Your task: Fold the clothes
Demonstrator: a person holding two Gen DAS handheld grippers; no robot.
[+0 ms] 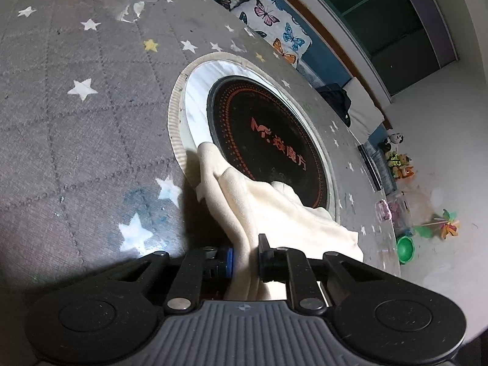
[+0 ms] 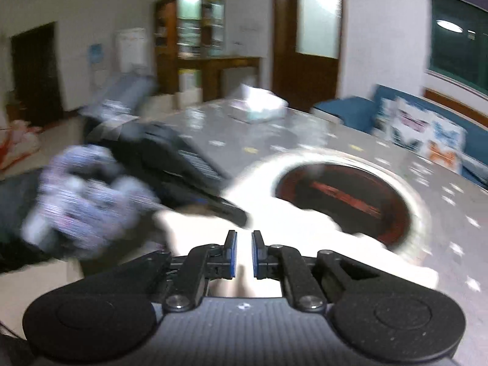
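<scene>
My left gripper (image 1: 245, 254) is clenched on a cream, soft fleece garment (image 1: 274, 213): a bunched fold of it runs straight between the two fingers and back toward the camera. From that pinch the cloth spreads ahead and to the right of the gripper, lying over the near rim of a round black glass cooktop with red dotted rings and red lettering (image 1: 265, 134) sunk into the bench (image 1: 76, 122), which wears a grey quilted cover with white stars. One corner of the garment stands up just ahead and left of the fingers, touching the pale ring around the cooktop.

My right gripper (image 2: 244, 254) has its blue-padded fingers drawn close together, only a narrow slit between them (the view is heavily motion-blurred). The same cream garment fills that slit and spreads ahead of the fingers toward the cooktop, so I read it as pinched, though the blur hides the contact itself. Ahead and left of my right gripper I see the left one, its dark fingers down on the cloth, held in a hand in a pale speckled glove (image 2: 82, 201).
</scene>
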